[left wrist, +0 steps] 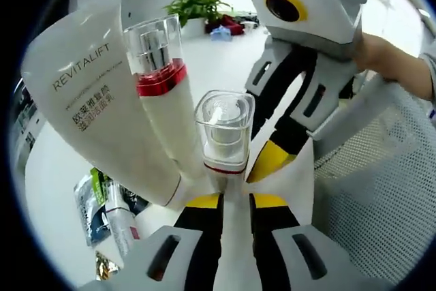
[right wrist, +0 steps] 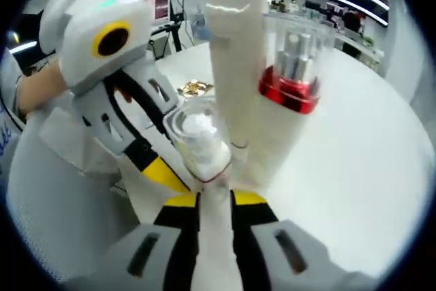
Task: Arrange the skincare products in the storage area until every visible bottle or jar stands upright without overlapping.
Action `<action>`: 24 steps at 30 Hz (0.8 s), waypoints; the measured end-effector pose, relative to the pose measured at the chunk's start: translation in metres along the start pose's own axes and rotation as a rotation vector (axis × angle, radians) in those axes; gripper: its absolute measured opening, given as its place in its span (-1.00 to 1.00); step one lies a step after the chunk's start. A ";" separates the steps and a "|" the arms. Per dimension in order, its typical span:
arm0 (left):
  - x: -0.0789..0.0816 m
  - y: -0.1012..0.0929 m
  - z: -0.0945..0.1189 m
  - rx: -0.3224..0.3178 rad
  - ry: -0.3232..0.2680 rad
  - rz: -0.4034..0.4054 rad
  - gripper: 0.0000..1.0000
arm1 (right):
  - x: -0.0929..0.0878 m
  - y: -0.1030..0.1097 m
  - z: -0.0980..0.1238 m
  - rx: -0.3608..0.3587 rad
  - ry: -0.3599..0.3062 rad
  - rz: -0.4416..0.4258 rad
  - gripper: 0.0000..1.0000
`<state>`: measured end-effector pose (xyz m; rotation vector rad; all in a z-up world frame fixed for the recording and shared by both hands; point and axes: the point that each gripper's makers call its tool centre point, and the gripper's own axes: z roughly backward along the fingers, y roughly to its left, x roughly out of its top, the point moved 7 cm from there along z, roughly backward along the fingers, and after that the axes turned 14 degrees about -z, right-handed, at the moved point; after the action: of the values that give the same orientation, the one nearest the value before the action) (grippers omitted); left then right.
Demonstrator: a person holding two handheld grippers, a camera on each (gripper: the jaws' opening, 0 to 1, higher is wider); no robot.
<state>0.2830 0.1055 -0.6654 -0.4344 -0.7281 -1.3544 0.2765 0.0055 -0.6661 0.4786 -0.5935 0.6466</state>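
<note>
A small white bottle with a square clear cap (left wrist: 225, 131) (right wrist: 199, 134) stands between both grippers. My left gripper (left wrist: 236, 199) is shut on its white body from below in the left gripper view. My right gripper (right wrist: 215, 199) grips the same body in the right gripper view. Each gripper also appears in the other's view, my right gripper (left wrist: 272, 158) and my left gripper (right wrist: 163, 172), with a yellow tip beside the cap's base. Close behind stand a white REVITALIFT tube (left wrist: 95, 93) (right wrist: 235, 52) and a white red-banded bottle (left wrist: 160, 76) (right wrist: 289, 83), touching each other.
A white mesh basket wall (left wrist: 371, 189) (right wrist: 48, 189) lies beside the grippers. Several flat packets (left wrist: 102, 202) lie on the white table (right wrist: 354, 161), and a gold packet (right wrist: 194, 88) sits farther back. A potted plant (left wrist: 194, 5) stands at the table's far side. A person's hand (left wrist: 385, 59) holds the right gripper.
</note>
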 end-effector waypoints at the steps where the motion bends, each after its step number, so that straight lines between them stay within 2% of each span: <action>1: 0.000 0.000 -0.001 0.002 -0.001 0.004 -0.77 | -0.001 0.000 -0.001 -0.010 0.007 0.008 -0.65; 6: 0.002 -0.003 -0.004 0.001 0.000 -0.015 -0.76 | 0.000 -0.003 -0.001 -0.038 0.009 0.023 -0.69; 24: 0.003 0.008 -0.005 0.074 -0.020 -0.023 -0.75 | 0.002 -0.007 -0.007 -0.084 0.015 0.092 -0.69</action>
<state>0.2921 0.1016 -0.6656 -0.3826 -0.7994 -1.3415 0.2854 0.0056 -0.6719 0.3687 -0.6285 0.7094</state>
